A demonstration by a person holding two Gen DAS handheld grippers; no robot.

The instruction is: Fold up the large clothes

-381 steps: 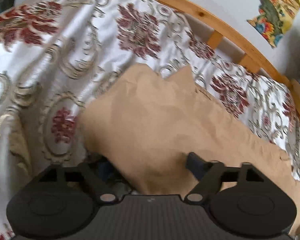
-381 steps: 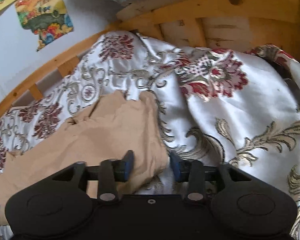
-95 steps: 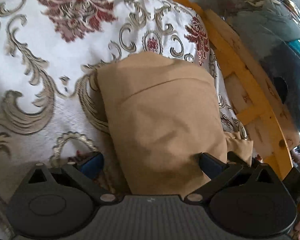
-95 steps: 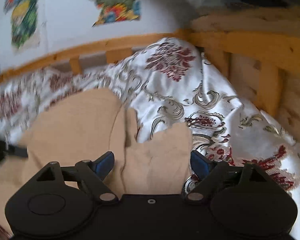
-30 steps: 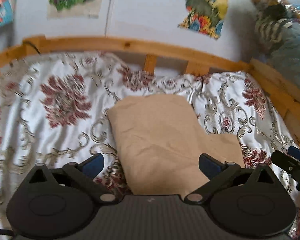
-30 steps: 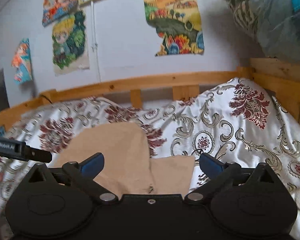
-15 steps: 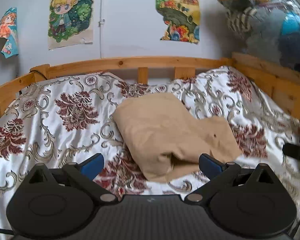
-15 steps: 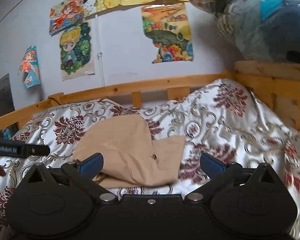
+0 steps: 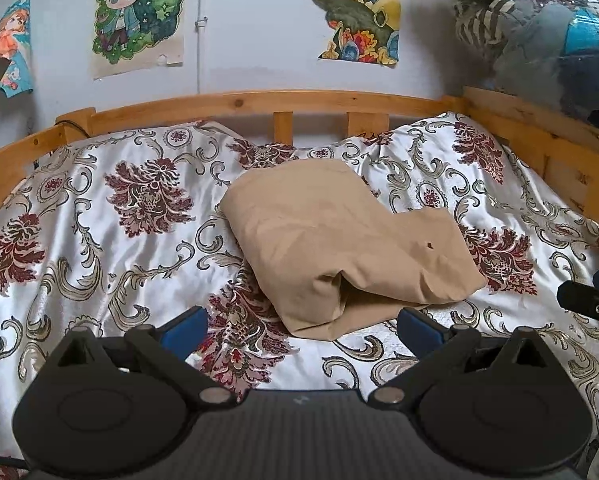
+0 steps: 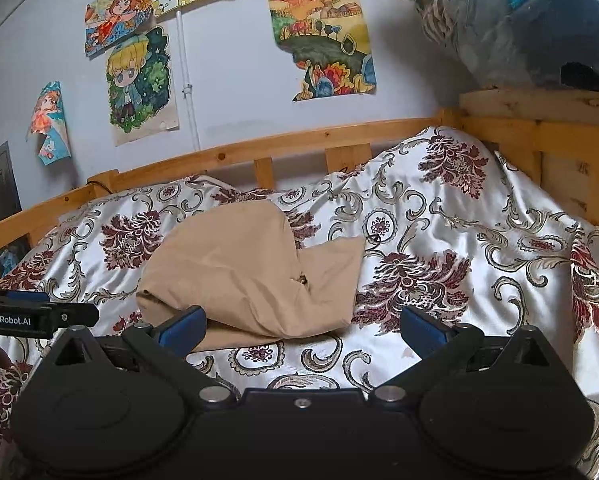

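The tan cloth lies folded in a lumpy bundle in the middle of the frame, on the shiny flowered bedspread. In the right wrist view the tan cloth sits left of the middle.

It looks soft, floppy and light. It would bend and sag if lifted by one spot. The bedspread looks slippery, so the bundle might slide when pushed. A good place to grab looks like the thick folded edge at the lower middle of the frame, or the flat flap at the right.

The left gripper has its fingers spread wide and holds nothing. The right gripper is spread wide too, with nothing in it.

Half a second ago the bundle looked the same, and both grippers were already spread. Three seconds ago the cameras were much closer, with the cloth right between the fingers. Now both are pulled back and the wooden bed rail and wall pictures show.
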